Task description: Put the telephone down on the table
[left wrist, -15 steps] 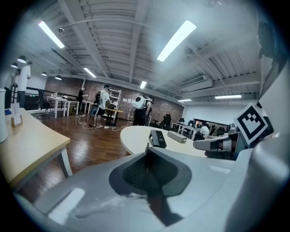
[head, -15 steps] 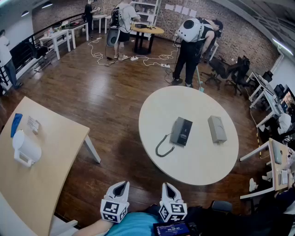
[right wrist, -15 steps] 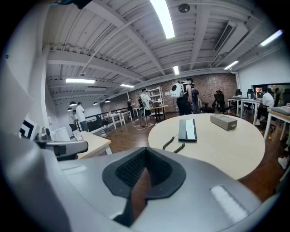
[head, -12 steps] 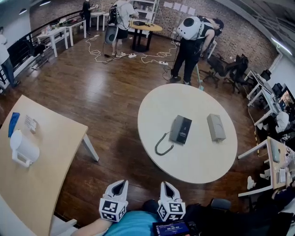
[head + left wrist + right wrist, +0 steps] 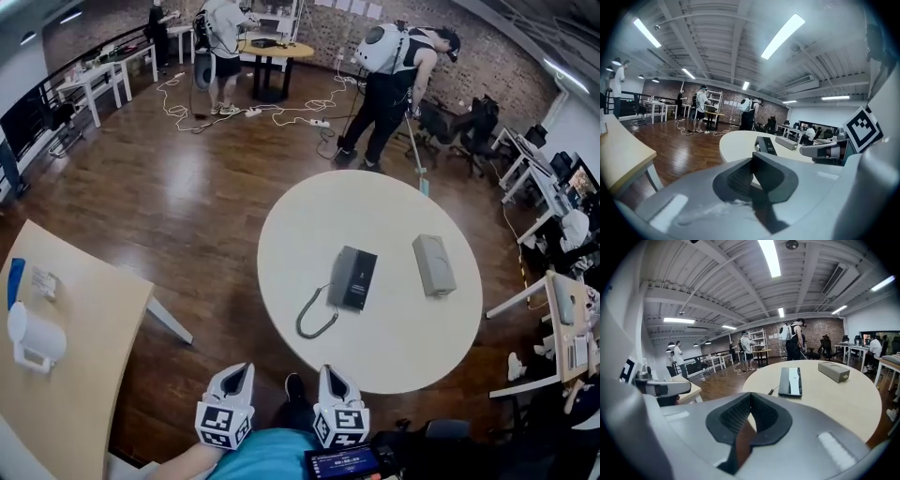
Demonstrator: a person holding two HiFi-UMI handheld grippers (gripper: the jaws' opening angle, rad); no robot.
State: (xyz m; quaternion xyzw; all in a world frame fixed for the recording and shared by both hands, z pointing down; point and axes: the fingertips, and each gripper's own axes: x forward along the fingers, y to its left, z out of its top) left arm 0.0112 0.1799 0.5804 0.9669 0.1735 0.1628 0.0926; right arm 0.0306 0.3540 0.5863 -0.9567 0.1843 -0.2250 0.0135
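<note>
The telephone (image 5: 352,278) is a dark grey flat set that lies on the round white table (image 5: 408,333), its coiled cord (image 5: 314,320) trailing toward the near edge. It also shows in the left gripper view (image 5: 766,145) and in the right gripper view (image 5: 790,381). My left gripper (image 5: 236,379) and right gripper (image 5: 333,379) hang side by side at the bottom of the head view, short of the table's near rim. Both are shut with nothing between the pads. The closed jaws fill the left gripper view (image 5: 753,171) and the right gripper view (image 5: 750,416).
A grey box (image 5: 434,265) lies right of the telephone. A light wooden table (image 5: 75,375) at the left carries a white jug (image 5: 33,339). A person (image 5: 389,66) bends over behind the round table; cables (image 5: 281,117), chairs and desks stand beyond.
The round table and telephone have slid left and nearer in the head view, and the wooden table has shifted left. Both grippers stay low, shut and empty.
</note>
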